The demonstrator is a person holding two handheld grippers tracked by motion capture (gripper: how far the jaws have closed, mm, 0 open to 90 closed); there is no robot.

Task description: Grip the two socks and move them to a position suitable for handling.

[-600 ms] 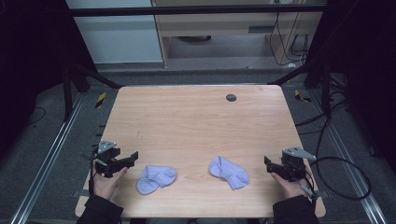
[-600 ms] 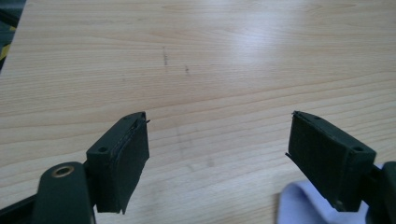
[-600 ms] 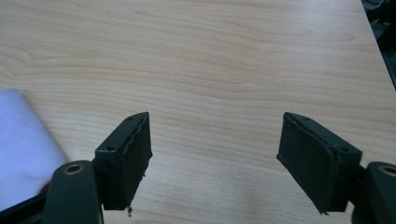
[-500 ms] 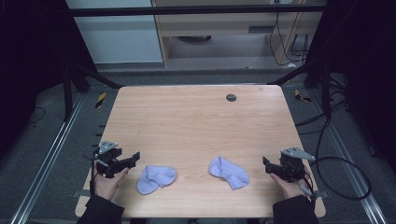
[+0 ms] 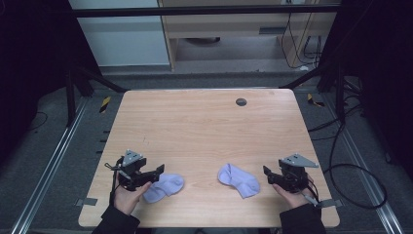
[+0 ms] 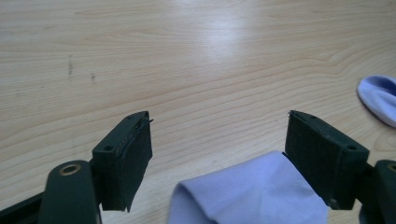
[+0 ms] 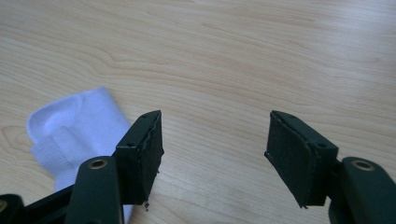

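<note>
The left hand-held gripper (image 6: 217, 154) is standing with jaws wide apart, and a pale lilac sock (image 6: 252, 193) is lying between them, touching the far jaw. To grasp well, it should be dipping lower so both pads are straddling the folded cloth before closing, taking both layers. The right hand-held gripper (image 7: 215, 154) is also gaping, empty, with a second sock (image 7: 77, 128) lying just beside its near jaw on the surface (image 7: 243, 56); it should be swinging toward that ribbed cuff. Both socks are looking soft, thin and crumpled.
</note>
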